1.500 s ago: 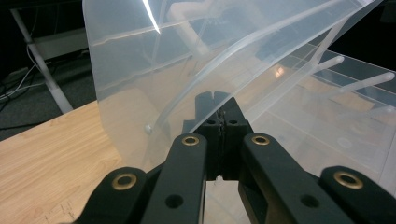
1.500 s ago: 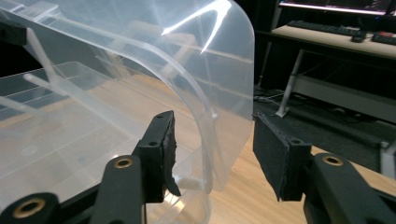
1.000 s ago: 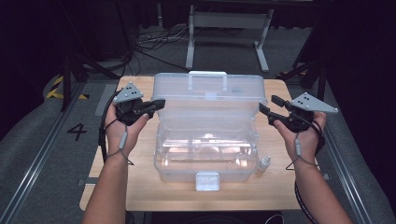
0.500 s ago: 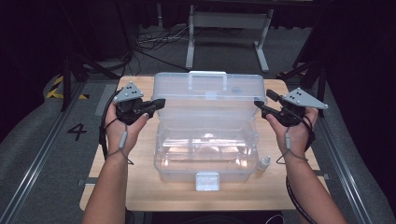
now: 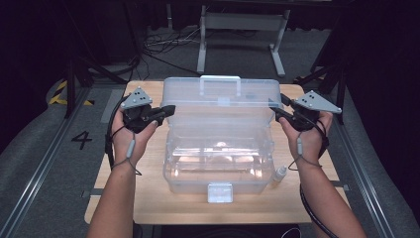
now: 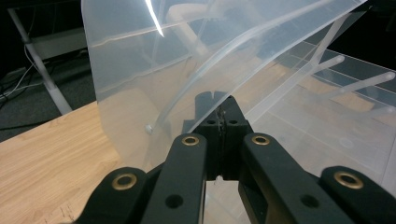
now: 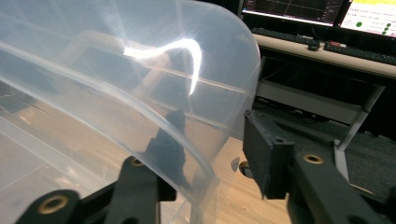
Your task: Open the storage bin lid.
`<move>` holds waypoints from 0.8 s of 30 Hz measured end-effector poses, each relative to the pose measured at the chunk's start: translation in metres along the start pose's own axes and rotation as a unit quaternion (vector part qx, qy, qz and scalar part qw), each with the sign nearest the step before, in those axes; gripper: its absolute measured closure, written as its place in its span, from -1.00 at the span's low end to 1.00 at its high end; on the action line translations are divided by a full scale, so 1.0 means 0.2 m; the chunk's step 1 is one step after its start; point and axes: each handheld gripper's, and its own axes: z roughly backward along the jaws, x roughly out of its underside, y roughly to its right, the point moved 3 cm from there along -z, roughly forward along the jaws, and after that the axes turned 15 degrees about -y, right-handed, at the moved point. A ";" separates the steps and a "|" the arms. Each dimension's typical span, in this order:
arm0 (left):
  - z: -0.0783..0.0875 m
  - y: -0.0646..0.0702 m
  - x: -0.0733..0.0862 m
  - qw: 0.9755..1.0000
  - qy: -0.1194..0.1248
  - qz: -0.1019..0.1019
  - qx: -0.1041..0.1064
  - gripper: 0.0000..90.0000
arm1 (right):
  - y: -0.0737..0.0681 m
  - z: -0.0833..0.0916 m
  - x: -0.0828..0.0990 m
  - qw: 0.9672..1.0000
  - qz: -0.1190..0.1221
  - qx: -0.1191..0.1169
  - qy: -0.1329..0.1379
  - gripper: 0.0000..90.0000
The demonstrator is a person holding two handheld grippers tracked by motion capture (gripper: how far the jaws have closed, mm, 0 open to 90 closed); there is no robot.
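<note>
Now the clear plastic box (image 5: 218,148) sits mid-tabletop, its lid (image 5: 223,96) raised. The left gripper (image 6: 219,116) pinches the lid's edge with jaws pressed together; the right gripper (image 7: 210,154) has been closing, jaws spread around the opposite edge. Thin, bendy, slippery plastic: better hold near the corners.

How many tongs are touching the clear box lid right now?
2. The left tongs are clamped on the lid's left edge; the right tongs straddle its right edge, closing in, not yet pressing.
</note>
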 end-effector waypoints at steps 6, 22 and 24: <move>0.00 0.00 0.00 1.000 -0.002 0.003 -0.003 0.99 | 0.00 0.01 0.00 1.000 -0.004 0.007 -0.002 0.52; 0.04 -0.01 0.06 1.000 -0.018 0.008 -0.016 0.96 | 0.03 0.01 -0.04 1.000 -0.013 0.003 -0.018 0.63; 0.05 -0.01 0.07 1.000 -0.019 0.009 -0.017 0.95 | 0.03 0.01 -0.04 1.000 -0.013 0.001 -0.020 0.63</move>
